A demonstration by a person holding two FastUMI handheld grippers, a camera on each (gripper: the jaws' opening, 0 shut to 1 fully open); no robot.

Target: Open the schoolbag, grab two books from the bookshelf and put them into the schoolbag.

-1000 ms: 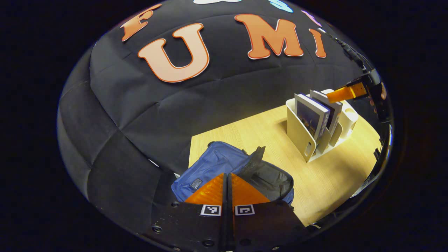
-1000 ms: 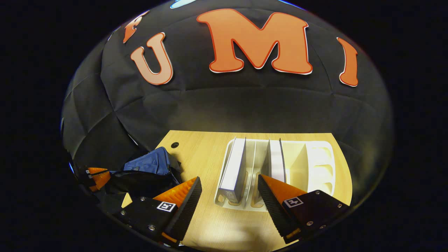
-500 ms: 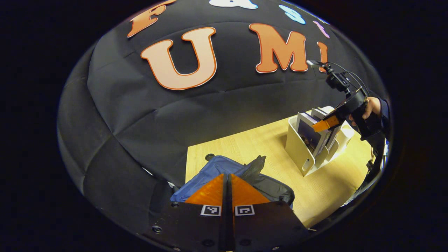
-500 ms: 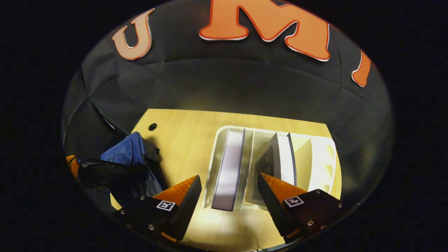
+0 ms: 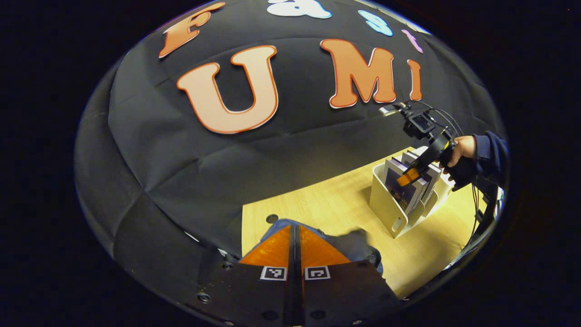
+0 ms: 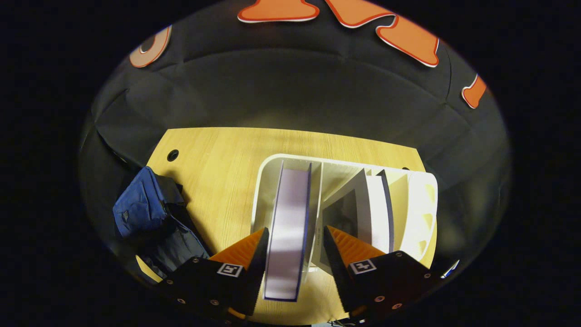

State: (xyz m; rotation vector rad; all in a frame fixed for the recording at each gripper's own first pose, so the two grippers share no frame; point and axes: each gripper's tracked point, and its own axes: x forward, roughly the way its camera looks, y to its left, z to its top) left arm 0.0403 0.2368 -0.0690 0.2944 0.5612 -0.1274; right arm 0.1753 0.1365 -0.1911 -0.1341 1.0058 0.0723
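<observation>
Lowered since earlier, right gripper (image 6: 294,236) straddles the left book (image 6: 289,218), fingers wide, either side. Book stands on edge in shelf (image 6: 422,213), centre frame, long axis up-frame. Left gripper (image 5: 294,240) closed over bag (image 5: 363,245).

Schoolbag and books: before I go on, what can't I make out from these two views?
- Schoolbag, left gripper view: the left gripper covers its opening, so its inside is hidden.
- First book, right gripper view: whether the right gripper's fingers touch it is unclear.
- Second book: its cover is hidden by the bookshelf divider.
</observation>
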